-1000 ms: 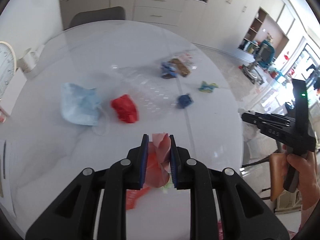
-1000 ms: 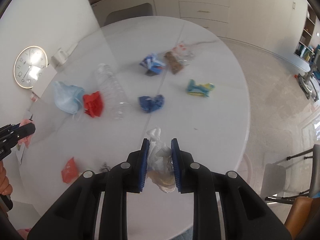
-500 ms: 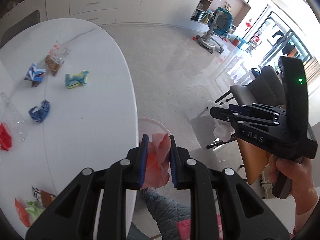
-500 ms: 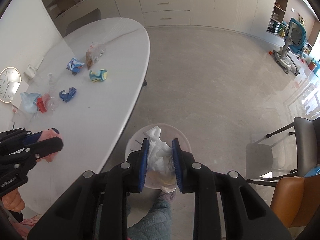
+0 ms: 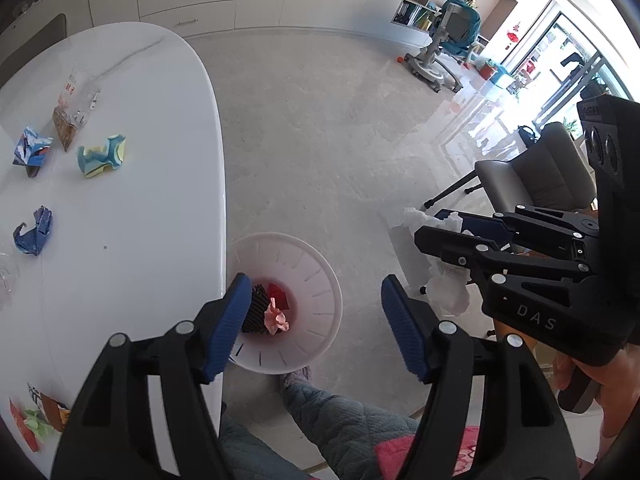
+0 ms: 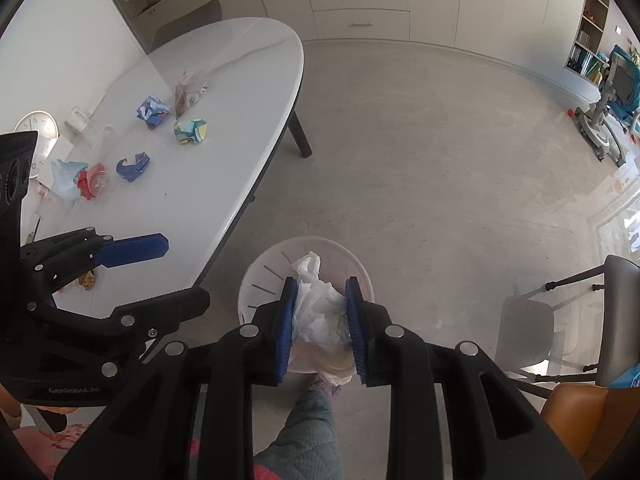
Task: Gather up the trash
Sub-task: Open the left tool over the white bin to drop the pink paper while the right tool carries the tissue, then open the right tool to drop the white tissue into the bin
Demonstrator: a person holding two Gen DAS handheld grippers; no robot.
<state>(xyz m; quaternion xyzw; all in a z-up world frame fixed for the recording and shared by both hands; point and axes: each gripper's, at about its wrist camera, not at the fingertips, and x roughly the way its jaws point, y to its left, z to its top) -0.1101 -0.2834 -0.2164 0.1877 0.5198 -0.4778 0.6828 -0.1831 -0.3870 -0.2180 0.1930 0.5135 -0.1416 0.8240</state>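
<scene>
A white trash bin (image 5: 308,260) stands on the floor beside the white table (image 5: 132,208). My left gripper (image 5: 316,320) is open and empty above it. A pink crumpled scrap (image 5: 276,317) lies inside the bin with red and dark trash. My right gripper (image 6: 322,324) is shut on a white crumpled plastic bag (image 6: 320,312) above the bin (image 6: 272,268); it also shows in the left wrist view (image 5: 448,280). On the table lie a blue wad (image 5: 34,230), a yellow-blue wad (image 5: 102,156) and a blue-white wad (image 5: 32,150).
A clear snack bag (image 5: 70,114) lies far on the table. Red and green scraps (image 5: 32,420) sit at its near edge. A blue mask and red wad (image 6: 80,178) lie by a clock (image 6: 36,128). A grey chair (image 5: 532,176) stands right. My leg (image 5: 320,412) is below.
My left gripper has opened and the pink scrap has dropped into the bin. Both grippers moved closer over the bin. The right gripper still holds the white bag.
</scene>
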